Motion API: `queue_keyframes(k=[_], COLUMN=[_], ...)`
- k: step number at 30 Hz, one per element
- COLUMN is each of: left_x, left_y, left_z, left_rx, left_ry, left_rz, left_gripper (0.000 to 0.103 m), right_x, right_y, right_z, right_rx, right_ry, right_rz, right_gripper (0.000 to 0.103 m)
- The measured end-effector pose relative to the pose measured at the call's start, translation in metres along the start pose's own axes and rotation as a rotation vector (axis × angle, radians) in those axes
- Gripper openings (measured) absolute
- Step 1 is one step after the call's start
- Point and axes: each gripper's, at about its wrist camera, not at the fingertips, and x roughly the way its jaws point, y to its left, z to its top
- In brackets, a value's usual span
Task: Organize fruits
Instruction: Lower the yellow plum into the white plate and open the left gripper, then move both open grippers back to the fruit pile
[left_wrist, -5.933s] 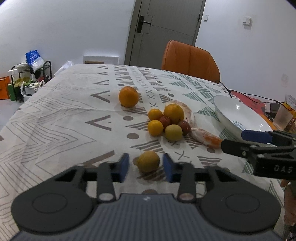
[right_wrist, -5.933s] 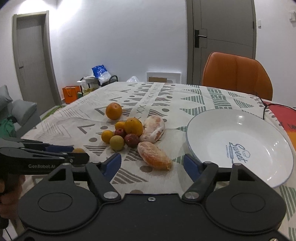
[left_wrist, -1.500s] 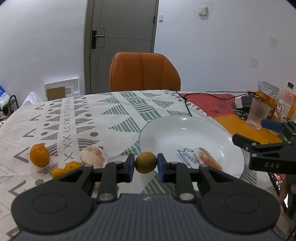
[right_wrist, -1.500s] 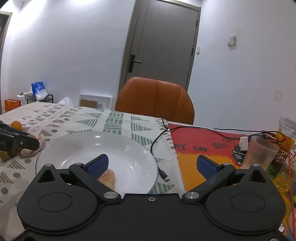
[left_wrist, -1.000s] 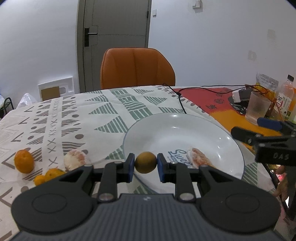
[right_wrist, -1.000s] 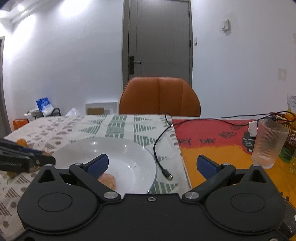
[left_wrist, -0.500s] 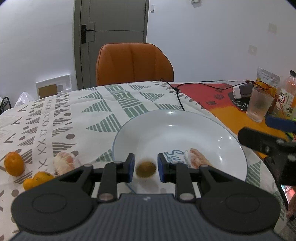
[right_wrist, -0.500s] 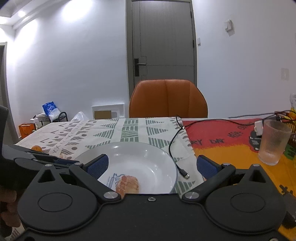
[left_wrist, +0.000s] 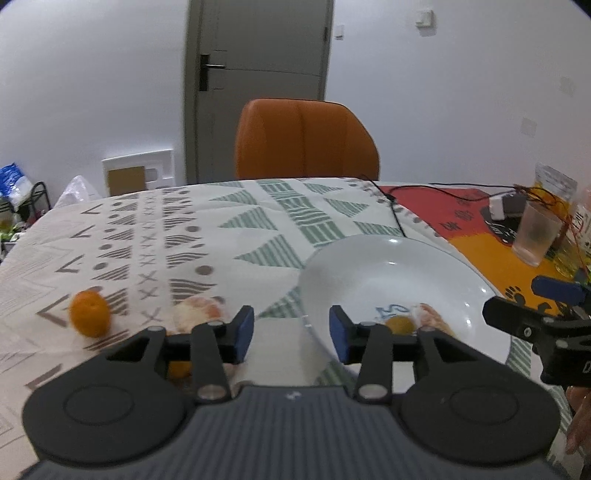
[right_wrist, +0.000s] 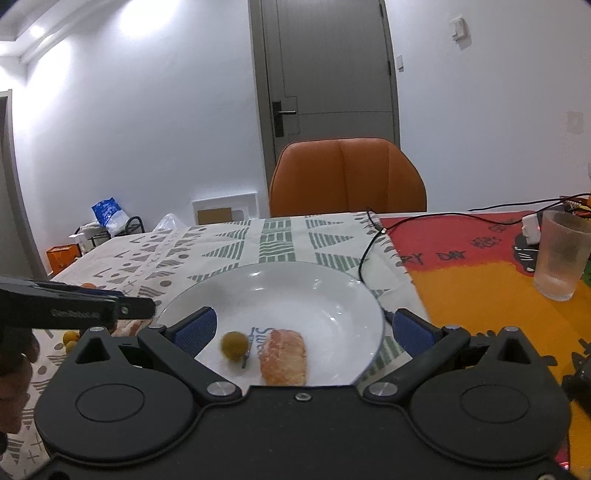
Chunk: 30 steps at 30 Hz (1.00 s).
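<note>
A white plate (right_wrist: 325, 295) (left_wrist: 399, 273) on the patterned cloth holds a small yellow-green fruit (right_wrist: 234, 345) (left_wrist: 399, 325) and a peeled orange piece (right_wrist: 283, 356) (left_wrist: 432, 320). My left gripper (left_wrist: 291, 328) hovers over the plate's left rim, its jaws opening, with nothing between them. Its dark arm shows at the left of the right wrist view (right_wrist: 77, 308). My right gripper (right_wrist: 301, 330) stands wide open over the plate's near side, holding nothing. To the left on the cloth lie an orange (left_wrist: 89, 313), another peeled piece (left_wrist: 197, 312) and small oranges (right_wrist: 70, 338).
A black cable (right_wrist: 369, 254) runs past the plate's right side. A ribbed glass (right_wrist: 561, 254) and a charger stand on the red and orange mat at the right. An orange chair (left_wrist: 306, 140) is pushed against the table's far edge.
The left gripper let go of the yellow-green fruit, which now lies in the plate beside the peeled piece. Its jaws spread wider and it swung left, off the plate's middle.
</note>
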Motion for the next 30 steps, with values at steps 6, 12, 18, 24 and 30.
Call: queue_keyframes(k=[6,12,18,24,30], left_x=[-0.014,-0.029,-0.040,-0.052,-0.063], left_y=[0.021,0.041,0.060,0.076,0.093], left_z=[-0.005,-0.012,-0.019,-0.027,-0.035], left_rx=[-0.030,-0.057,-0.084,-0.102,-0.123], left_ry=[-0.007,-0.020,-0.022,-0.023,-0.027], left_rz=[0.036,0.076,0.105,0.129,0.150], left_gripper=[0.060,0.073,0.074,0.076,0.079], right_x=[0.001,0.003,0.003,0.005,0.007], right_y=[0.015,0.031,0.051,0.068,0.084], right_z=[0.000,0.000,0.003,0.003,0.001], right_rx=[-0.011,-0.021,-0.042,-0.052,-0.064], right_ry=[0.006,0.017,0.016,0.023,0.043], right_rz=[0.019,0.050,0.092,0.128,0.168], right_gripper=[0.103,0.103,0.103,0.103,0.103])
